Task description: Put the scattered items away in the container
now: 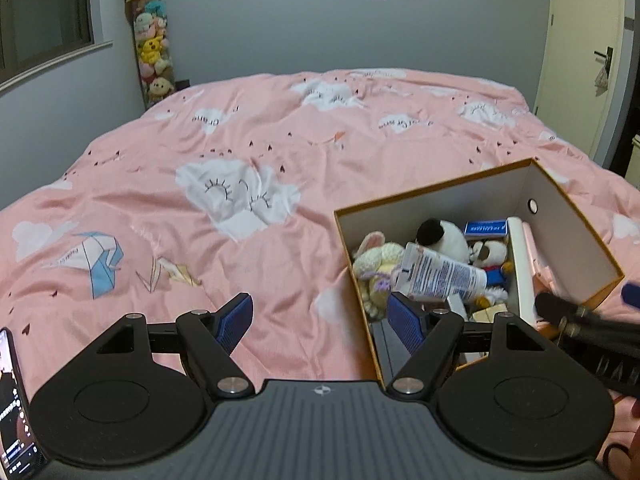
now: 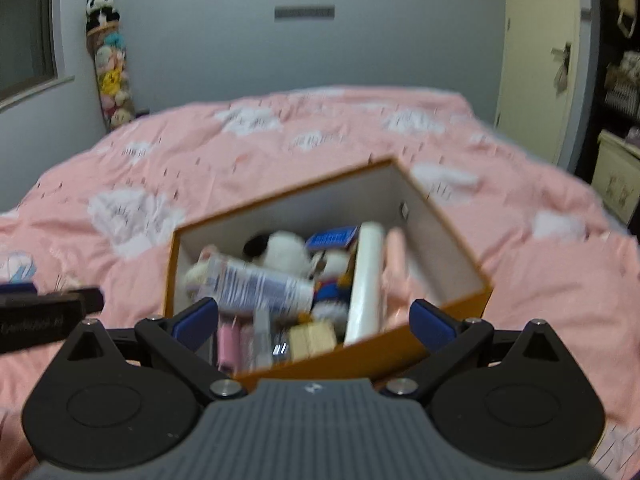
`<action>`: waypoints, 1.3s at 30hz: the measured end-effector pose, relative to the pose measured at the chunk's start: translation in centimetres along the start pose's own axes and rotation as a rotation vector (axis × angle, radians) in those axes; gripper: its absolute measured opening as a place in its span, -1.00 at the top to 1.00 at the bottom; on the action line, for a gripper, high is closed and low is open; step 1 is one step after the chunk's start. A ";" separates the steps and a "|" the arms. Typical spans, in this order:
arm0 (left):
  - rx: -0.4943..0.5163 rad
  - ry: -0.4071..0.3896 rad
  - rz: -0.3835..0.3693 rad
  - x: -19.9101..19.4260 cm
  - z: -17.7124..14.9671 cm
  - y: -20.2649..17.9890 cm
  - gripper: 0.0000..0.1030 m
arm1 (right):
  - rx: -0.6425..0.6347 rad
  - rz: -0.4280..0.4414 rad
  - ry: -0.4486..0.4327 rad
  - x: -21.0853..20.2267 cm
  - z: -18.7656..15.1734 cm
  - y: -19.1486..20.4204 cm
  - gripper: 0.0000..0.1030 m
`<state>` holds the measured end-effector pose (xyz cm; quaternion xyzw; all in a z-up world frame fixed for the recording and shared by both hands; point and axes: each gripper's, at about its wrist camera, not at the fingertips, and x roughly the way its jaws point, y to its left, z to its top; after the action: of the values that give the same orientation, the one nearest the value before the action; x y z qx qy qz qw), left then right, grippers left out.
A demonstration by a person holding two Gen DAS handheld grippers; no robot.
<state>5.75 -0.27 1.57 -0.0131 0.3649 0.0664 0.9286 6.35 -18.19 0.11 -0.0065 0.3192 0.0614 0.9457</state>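
Holding both grippers spread and empty, I see the box [image 2: 460, 292] straight ahead of my right gripper [image 2: 316, 320] and to the right of my left gripper [image 1: 322, 320]; the right is nearer. Inside, the tube [image 2: 260, 284] lies across the toys, long axis left-right, cap toward the right. No loose items show on the bed [image 1: 160, 184].

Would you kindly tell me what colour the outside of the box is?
Orange outside, white inside; the box shows it best in the right wrist view.

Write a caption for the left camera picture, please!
Open left gripper beside an orange box of toys on the pink bed.
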 end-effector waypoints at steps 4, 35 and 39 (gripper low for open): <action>0.000 0.020 -0.003 0.2 -0.3 -0.1 -0.69 | -0.049 -0.006 0.031 0.3 -0.6 0.9 -0.98; 0.085 0.070 -0.014 0.7 -0.7 -1.3 -0.69 | -0.080 -0.053 -0.031 -0.4 -0.2 1.0 -0.98; 0.082 0.066 -0.013 0.7 -0.7 -1.2 -0.69 | -0.082 -0.054 -0.029 -0.3 -0.3 1.0 -0.98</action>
<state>5.93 -1.45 0.58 0.0205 0.3977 0.0449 0.9162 5.81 -17.24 0.11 -0.0530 0.3024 0.0489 0.9504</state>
